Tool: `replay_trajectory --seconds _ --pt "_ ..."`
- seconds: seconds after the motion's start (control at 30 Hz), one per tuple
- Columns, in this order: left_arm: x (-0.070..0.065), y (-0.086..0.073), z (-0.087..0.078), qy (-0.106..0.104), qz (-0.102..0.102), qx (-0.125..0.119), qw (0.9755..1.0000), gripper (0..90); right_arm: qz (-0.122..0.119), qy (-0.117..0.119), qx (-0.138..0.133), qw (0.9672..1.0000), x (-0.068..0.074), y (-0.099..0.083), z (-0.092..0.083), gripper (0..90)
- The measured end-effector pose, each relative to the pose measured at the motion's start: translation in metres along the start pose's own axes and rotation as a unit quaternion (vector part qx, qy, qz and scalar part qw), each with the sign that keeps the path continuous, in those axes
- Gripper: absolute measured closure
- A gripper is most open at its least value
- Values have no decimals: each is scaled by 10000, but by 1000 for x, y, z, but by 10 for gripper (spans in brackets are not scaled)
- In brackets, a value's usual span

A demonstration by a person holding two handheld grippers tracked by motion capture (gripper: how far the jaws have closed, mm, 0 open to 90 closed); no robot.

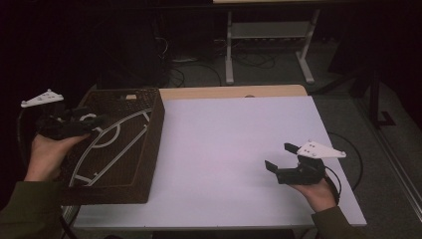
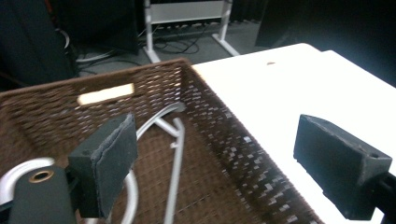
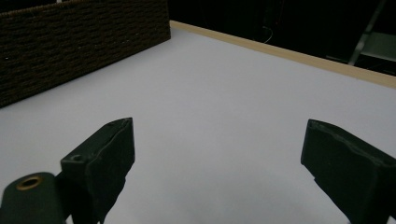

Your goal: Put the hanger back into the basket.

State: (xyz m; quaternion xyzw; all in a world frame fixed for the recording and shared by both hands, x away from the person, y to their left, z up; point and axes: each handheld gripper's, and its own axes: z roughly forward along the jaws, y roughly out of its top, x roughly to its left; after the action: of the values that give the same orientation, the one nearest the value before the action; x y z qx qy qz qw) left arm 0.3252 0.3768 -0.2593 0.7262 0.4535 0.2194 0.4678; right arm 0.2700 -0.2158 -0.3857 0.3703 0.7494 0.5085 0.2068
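Note:
A dark brown wicker basket [image 1: 155, 130] stands on the left part of the white table [image 1: 224, 149]. A white curved metal frame [image 1: 112, 144] lies flat on its bottom. My left gripper [image 1: 97, 119] hovers over the basket's left side, open, with nothing between its jaws. In the left gripper view the jaws [image 2: 219, 149] stand wide over the basket's right wall [image 2: 219, 121], with the white frame [image 2: 177, 154] below. My right gripper [image 1: 279, 156] is held low over the table's right side, open and empty. In the right gripper view [image 3: 219, 154] it faces the basket [image 3: 70, 42].
A tan wooden strip [image 1: 234, 91] runs along the table's far edge. Behind it on the grey floor stand a white desk frame [image 1: 230, 55] and loose cables [image 1: 199, 67]. A cut-out handle [image 2: 105, 93] pierces the basket's far wall.

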Motion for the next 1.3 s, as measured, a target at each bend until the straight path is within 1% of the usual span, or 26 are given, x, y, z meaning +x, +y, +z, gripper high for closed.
replay_trajectory --seconds 0.07,0.13,0.17,0.27,0.37,0.5,0.63,0.67,0.73,0.77,0.83,0.87,0.9,1.03,1.07,1.17,1.23,1.27,1.3 --pt "-10 2 4 -91 71 -49 9999 131 43 3 -38 10000 0 2 -2 90" --pt "-20 4 8 -196 100 -159 9996 132 26 7 -90 10000 -1 5 -4 90" --pt "-25 4 10 -245 148 -191 9994 132 28 8 -134 9999 -2 6 -5 90" --pt "-39 6 17 -397 229 -302 9985 132 117 52 -207 9997 -4 10 -8 90" --pt "-52 4 25 -572 231 -398 9973 132 140 76 -306 9994 -6 15 -10 87" --pt "-68 -2 34 -829 295 -489 9949 132 148 112 -423 9989 -8 21 -12 76" --pt "-80 -6 42 -1000 386 -515 9929 132 160 138 -495 9985 -10 27 -13 60" --pt "-83 -7 43 -1028 420 -540 9923 132 125 138 -509 9985 -10 28 -12 57" --pt "-89 -10 47 -1118 488 -599 9907 130 118 151 -544 9983 -11 31 -13 48" --pt "-92 -12 49 -1178 494 -633 9898 128 109 158 -564 9982 -11 32 -13 43" --pt "-96 -15 52 -1227 553 -657 9887 122 139 168 -575 9981 -11 35 -14 34" --pt "-98 -17 54 -1279 521 -693 9880 120 113 164 -603 9980 -12 37 -14 32" --pt "-99 -18 55 -1321 533 -712 9872 117 108 185 -613 9979 -12 38 -14 26" --pt "-103 -24 59 -1462 537 -881 9839 106 156 209 -626 9977 -12 42 -15 18" --pt "-103 -25 60 -1486 532 -888 9835 102 121 210 -654 9976 -12 44 -15 18" --pt "-106 -30 63 -1572 520 -977 9813 76 134 260 -711 9970 -13 48 -17 9" --pt "-107 -33 64 -1594 525 -1024 9805 60 143 292 -779 9964 -13 51 -17 7" --pt "-108 -34 65 -1620 475 -1078 9797 42 165 304 -809 9961 -14 52 -18 7" --pt "-107 -36 65 -1630 508 -1070 9795 31 155 306 -818 9961 -14 53 -18 7"
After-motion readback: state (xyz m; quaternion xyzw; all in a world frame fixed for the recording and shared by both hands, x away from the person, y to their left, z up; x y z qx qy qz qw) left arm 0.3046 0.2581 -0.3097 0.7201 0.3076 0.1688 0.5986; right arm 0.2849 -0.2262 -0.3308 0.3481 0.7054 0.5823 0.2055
